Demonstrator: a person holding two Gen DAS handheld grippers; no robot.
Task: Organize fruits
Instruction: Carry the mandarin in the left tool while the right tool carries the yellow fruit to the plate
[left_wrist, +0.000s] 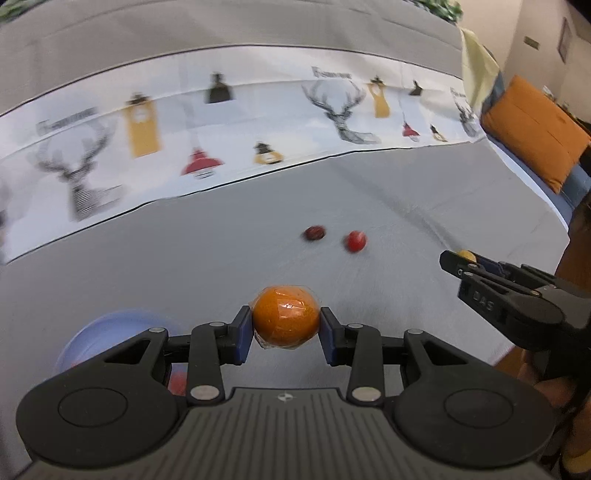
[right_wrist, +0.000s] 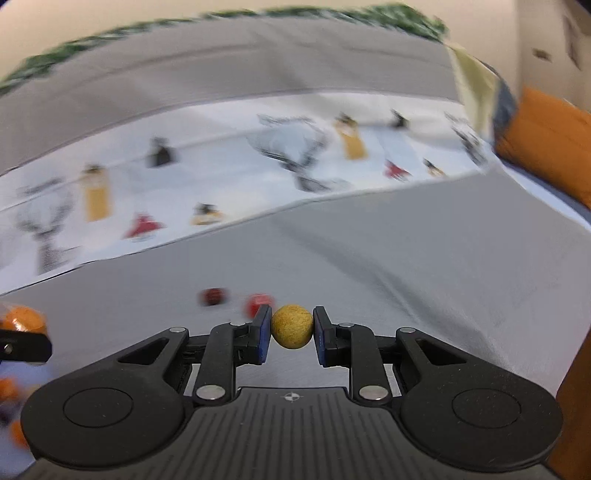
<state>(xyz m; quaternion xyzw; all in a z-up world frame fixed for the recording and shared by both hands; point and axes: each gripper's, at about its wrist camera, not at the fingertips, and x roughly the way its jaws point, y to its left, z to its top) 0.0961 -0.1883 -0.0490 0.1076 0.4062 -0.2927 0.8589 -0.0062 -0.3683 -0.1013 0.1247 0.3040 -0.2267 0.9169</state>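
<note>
My left gripper (left_wrist: 286, 319) is shut on a plastic-wrapped orange (left_wrist: 285, 315), held above the grey tablecloth. My right gripper (right_wrist: 292, 326) is shut on a small yellow-brown round fruit (right_wrist: 292, 326); it also shows at the right of the left wrist view as a black gripper (left_wrist: 460, 264) with the yellow fruit (left_wrist: 466, 255) at its tip. On the cloth farther out lie a dark red fruit (left_wrist: 314, 233) and a bright red fruit (left_wrist: 355, 241), side by side. The right wrist view shows the same pair, dark red fruit (right_wrist: 212, 296) and red fruit (right_wrist: 257, 303), blurred.
A pale blue bowl (left_wrist: 99, 332) sits low left under my left gripper, with something red (left_wrist: 178, 382) inside. A white runner (left_wrist: 236, 122) printed with deer and lamps crosses the table's far side. An orange cushion (left_wrist: 535, 129) lies beyond the right edge. Orange fruits (right_wrist: 24, 319) blur at the far left.
</note>
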